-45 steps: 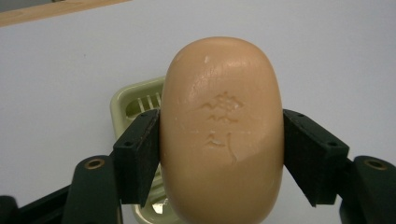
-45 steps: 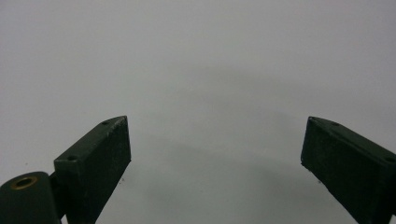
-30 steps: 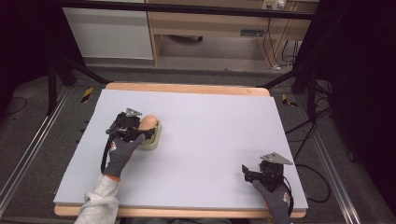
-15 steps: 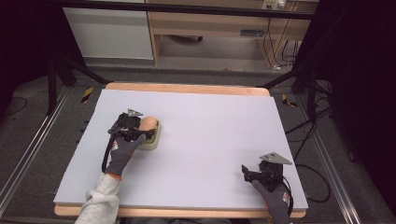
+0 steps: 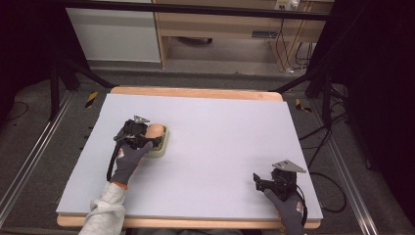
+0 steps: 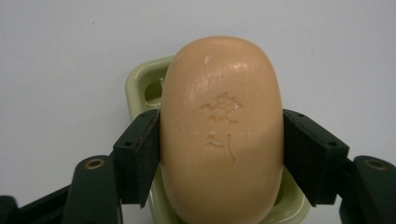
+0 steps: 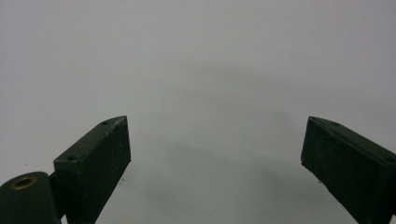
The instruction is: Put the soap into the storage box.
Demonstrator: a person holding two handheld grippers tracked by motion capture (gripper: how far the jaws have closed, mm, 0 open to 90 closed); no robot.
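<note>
An oval peach soap bar (image 6: 222, 130) with a stamped mark lies over a pale green soap dish (image 6: 142, 88). My left gripper (image 6: 222, 158) is shut on the soap bar, one black jaw pressed on each long side. From above, the soap bar (image 5: 155, 131) and the dish (image 5: 163, 145) sit at the table's left middle, with the left gripper (image 5: 147, 138) just left of them. My right gripper (image 5: 259, 182) rests near the front right edge, and its jaws (image 7: 215, 163) stand wide open over bare grey surface.
The grey table top (image 5: 220, 142) has a wooden rim (image 5: 195, 92) along its far side. Beyond it stand a wooden shelf unit (image 5: 235, 29) and a white cabinet (image 5: 112, 34). Cables (image 5: 323, 147) trail off the right side.
</note>
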